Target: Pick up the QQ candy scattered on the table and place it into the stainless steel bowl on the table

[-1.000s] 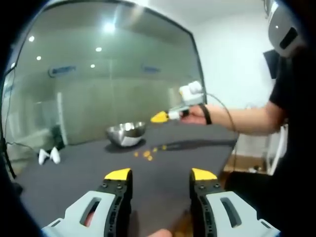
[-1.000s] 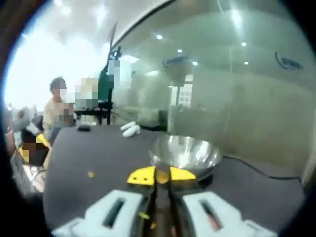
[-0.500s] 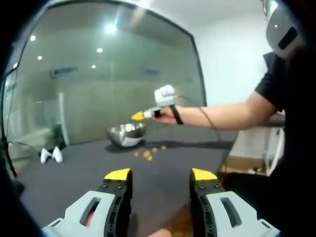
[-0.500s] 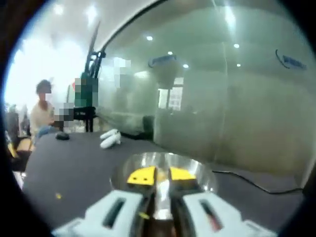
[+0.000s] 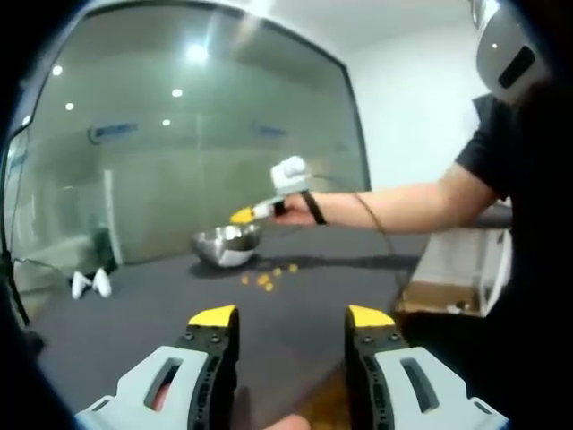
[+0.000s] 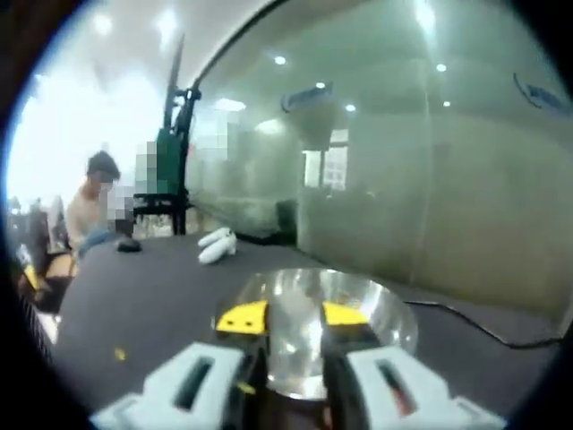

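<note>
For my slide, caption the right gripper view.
Right gripper open over the steel bowl on the dark table.

A polished, mirror-bright metal bowl (image 6: 313,336) sits low in the right gripper view on a matt dark table (image 6: 143,296), backed by a glossy glass wall (image 6: 430,179) reflecting ceiling lights.

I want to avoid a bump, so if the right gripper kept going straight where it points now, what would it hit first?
Most likely the inside of the stainless steel bowl; the right gripper points into it with jaws apart, though depth is unclear.
</note>
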